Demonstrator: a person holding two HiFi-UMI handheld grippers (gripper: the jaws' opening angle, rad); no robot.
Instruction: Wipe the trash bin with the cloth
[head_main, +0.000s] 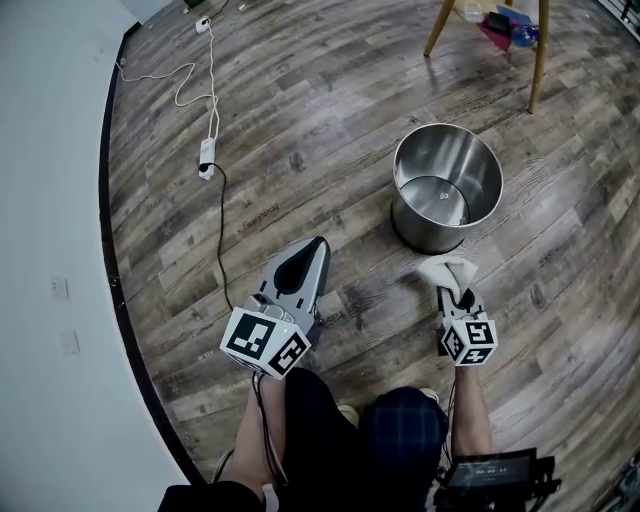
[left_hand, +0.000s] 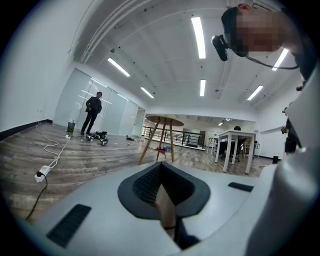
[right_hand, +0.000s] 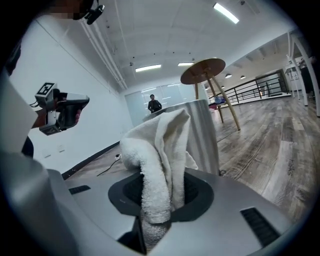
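Note:
A round steel trash bin stands open-topped on the wooden floor, right of centre. Just in front of it, my right gripper is shut on a white terry cloth. In the right gripper view the cloth bulges up out of the jaws, and the bin's wall rises close behind it. My left gripper hovers over the floor to the bin's left, jaws together with nothing between them. In its own view the left gripper points away from the bin, across the room.
A power strip with black and white cables lies on the floor at the left, near the white wall. Wooden stool legs stand behind the bin. A person stands far across the room, near a round stool and a white table.

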